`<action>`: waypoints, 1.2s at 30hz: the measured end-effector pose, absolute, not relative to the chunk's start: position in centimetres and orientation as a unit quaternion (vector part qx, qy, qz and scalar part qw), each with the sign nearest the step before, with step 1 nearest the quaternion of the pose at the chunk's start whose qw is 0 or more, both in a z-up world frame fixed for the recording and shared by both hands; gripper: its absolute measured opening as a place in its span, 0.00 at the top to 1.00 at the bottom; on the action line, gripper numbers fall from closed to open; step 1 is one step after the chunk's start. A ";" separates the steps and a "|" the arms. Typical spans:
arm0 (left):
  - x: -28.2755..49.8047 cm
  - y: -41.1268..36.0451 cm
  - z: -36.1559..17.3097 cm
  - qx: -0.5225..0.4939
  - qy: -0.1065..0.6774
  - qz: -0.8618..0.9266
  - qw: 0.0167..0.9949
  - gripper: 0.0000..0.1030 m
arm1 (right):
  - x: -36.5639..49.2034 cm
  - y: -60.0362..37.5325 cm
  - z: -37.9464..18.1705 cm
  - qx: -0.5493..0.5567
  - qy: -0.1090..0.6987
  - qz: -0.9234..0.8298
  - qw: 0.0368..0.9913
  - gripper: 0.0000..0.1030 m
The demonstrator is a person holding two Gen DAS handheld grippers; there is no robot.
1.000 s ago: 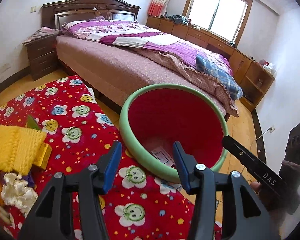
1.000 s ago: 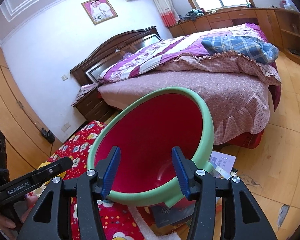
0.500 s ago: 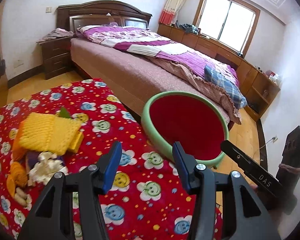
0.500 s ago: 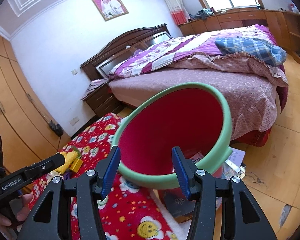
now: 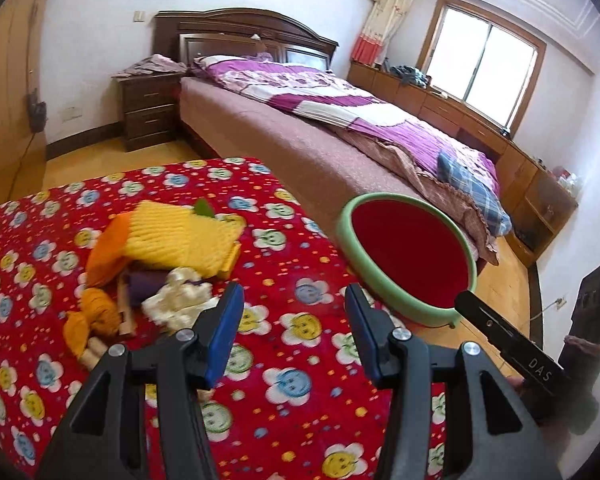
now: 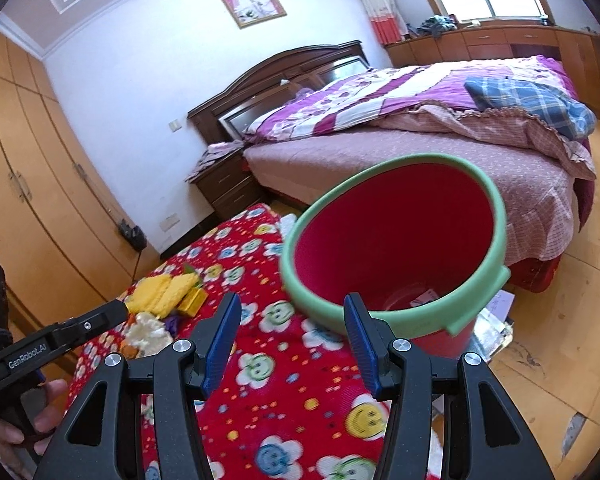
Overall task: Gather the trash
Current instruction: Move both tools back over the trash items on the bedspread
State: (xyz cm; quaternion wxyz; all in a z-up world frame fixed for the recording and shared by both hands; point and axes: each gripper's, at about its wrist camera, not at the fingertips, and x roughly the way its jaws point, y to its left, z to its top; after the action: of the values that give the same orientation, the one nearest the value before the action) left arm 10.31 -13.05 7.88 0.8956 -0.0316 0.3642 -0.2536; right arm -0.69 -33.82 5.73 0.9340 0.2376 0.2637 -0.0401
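Left wrist view: both claws, left [image 5: 292, 326] and right [image 6: 290, 330], hang agape and empty over a worktop [image 5: 284, 364] in red flowered cloth. Trash [image 5: 156, 256] lies heaped on it, near the bin [image 5: 408, 258] at its edge; a bed [image 5: 340, 140] stands behind.

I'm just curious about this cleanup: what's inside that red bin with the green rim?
In the right wrist view, the red bin holds a small printed paper scrap at the bottom. The near rim hides the rest of the floor.

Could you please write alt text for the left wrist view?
The left gripper, jaws open and empty, hovers over a red flowered cloth, facing a trash pile. A red bin stands beside the bed.
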 end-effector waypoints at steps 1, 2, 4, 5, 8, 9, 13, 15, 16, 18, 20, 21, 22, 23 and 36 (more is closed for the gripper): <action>10.3 -12.6 7.9 -0.033 0.364 -0.250 0.897 0.49 | -0.7 -33.5 5.7 0.236 0.265 -0.037 0.934 0.47; 10.2 -12.2 7.9 -0.035 0.364 -0.246 0.898 0.49 | -0.6 -33.2 5.7 0.235 0.266 -0.034 0.934 0.47; 10.2 -11.3 7.9 -0.037 0.364 -0.237 0.900 0.49 | -0.6 -32.6 5.7 0.233 0.269 -0.029 0.934 0.47; 10.1 -10.8 7.9 -0.039 0.364 -0.233 0.901 0.49 | -0.6 -32.3 5.6 0.232 0.271 -0.026 0.934 0.47; 10.3 -9.3 7.6 -0.044 0.367 -0.217 0.904 0.49 | -0.6 -31.3 5.5 0.229 0.277 -0.019 0.933 0.47; 10.3 -8.7 7.5 -0.045 0.368 -0.211 0.905 0.49 | -0.5 -31.1 5.4 0.229 0.279 -0.018 0.933 0.47; 10.6 -6.8 7.2 -0.050 0.368 -0.191 0.909 0.49 | -0.4 -30.2 5.2 0.225 0.286 -0.011 0.931 0.47; 10.8 -5.9 7.0 -0.052 0.368 -0.180 0.910 0.49 | -0.3 -29.7 5.0 0.223 0.290 -0.009 0.931 0.47; 10.9 -5.5 6.9 -0.052 0.369 -0.176 0.911 0.49 | -0.3 -29.6 4.9 0.222 0.292 -0.008 0.930 0.47; 11.1 -4.6 6.7 -0.052 0.370 -0.164 0.913 0.49 | -0.1 -29.3 4.8 0.220 0.296 -0.006 0.929 0.47; 11.4 -3.8 6.4 -0.053 0.372 -0.154 0.914 0.49 | 0.0 -29.0 4.5 0.219 0.301 -0.006 0.928 0.47; 11.6 -3.3 6.2 -0.054 0.373 -0.149 0.914 0.49 | 0.1 -28.9 4.4 0.218 0.303 -0.005 0.927 0.47; 11.7 -3.1 6.1 -0.054 0.374 -0.145 0.914 0.49 | 0.1 -28.8 4.3 0.218 0.306 -0.005 0.927 0.47; 11.9 -2.6 5.9 -0.053 0.375 -0.139 0.915 0.49 | 0.2 -28.8 4.2 0.217 0.308 -0.005 0.926 0.47; 14.7 0.4 1.9 -0.071 0.420 -0.103 0.899 0.49 | 1.2 -28.1 2.8 0.215 0.333 -0.010 0.918 0.47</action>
State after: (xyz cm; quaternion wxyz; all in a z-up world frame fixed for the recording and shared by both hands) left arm 14.69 0.43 1.85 0.8988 -0.0706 0.4202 -0.1034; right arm 1.20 -28.14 2.84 0.9181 0.2154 0.3325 -0.0099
